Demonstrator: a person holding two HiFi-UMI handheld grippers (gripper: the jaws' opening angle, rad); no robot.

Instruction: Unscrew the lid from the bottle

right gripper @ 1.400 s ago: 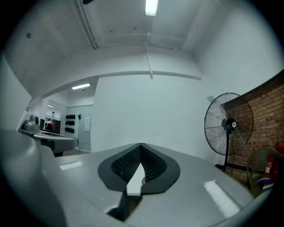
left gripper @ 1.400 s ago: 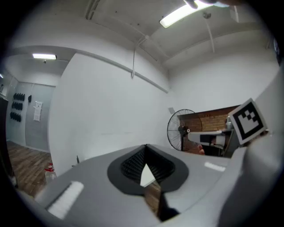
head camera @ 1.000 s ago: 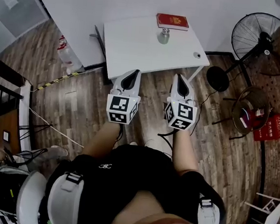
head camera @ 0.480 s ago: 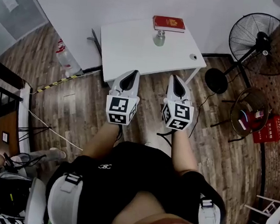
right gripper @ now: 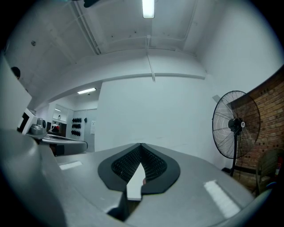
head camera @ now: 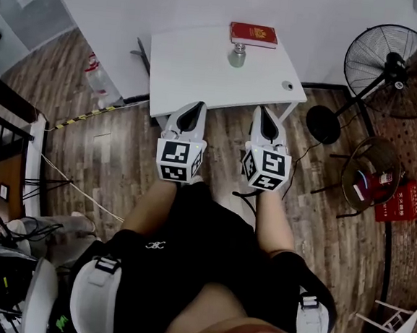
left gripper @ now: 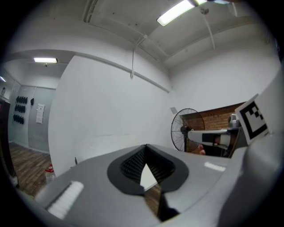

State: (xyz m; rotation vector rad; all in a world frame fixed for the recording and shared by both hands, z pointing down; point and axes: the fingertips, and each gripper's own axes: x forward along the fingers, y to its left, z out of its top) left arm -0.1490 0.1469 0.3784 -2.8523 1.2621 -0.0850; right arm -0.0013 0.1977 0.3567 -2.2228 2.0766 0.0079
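In the head view a small grey bottle (head camera: 237, 56) with a metal lid stands near the far edge of a white table (head camera: 195, 74). My left gripper (head camera: 194, 109) and right gripper (head camera: 262, 112) hang side by side over the wooden floor, just short of the table's near edge, well away from the bottle. Both are shut with nothing between the jaws. The left gripper view shows its jaws (left gripper: 145, 147) meeting at the tips against a white wall. In the right gripper view the jaws (right gripper: 140, 145) are likewise together. The bottle appears in neither gripper view.
A red booklet (head camera: 253, 34) lies behind the bottle. A small round object (head camera: 286, 85) sits near the table's right corner. A standing fan (head camera: 391, 69) and a round stool (head camera: 371, 173) are to the right, a red crate (head camera: 401, 202) beside them. Cables (head camera: 62, 178) cross the floor at left.
The table and bottle have shifted slightly in the head view as the person moves. Both grippers have edged up closer to the table's near edge, still shut.
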